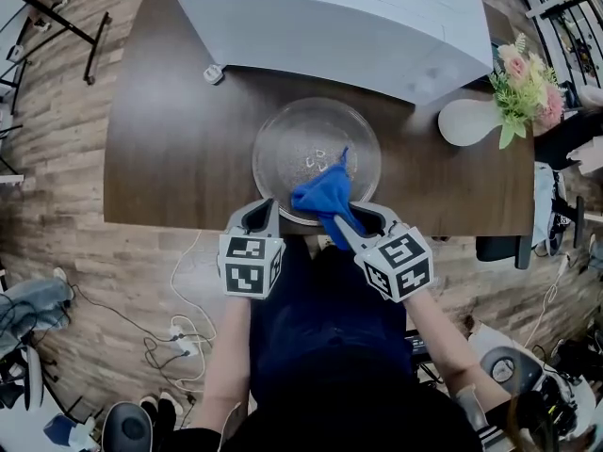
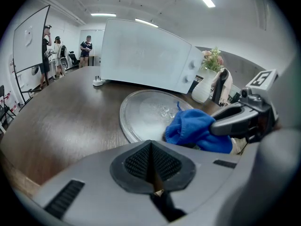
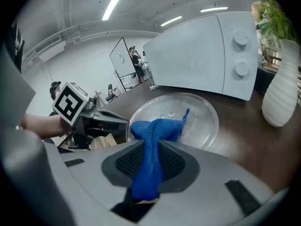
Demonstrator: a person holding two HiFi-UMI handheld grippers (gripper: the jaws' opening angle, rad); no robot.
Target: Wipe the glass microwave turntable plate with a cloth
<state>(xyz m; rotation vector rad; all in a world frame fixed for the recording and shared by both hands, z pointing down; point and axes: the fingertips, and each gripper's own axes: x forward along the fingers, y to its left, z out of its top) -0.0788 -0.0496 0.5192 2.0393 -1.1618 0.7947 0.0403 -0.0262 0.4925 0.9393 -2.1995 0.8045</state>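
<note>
The glass plate (image 1: pixel 301 149) is set flat on the brown table (image 1: pixel 170 149), in front of the white microwave (image 1: pixel 330 17). The blue cloth (image 1: pixel 325 196) is laid on the plate's near edge and is squeezed tight in the right gripper (image 3: pixel 149 161). The left gripper (image 2: pixel 151 166) is closed with nothing in it, just beside the plate's near rim.
</note>
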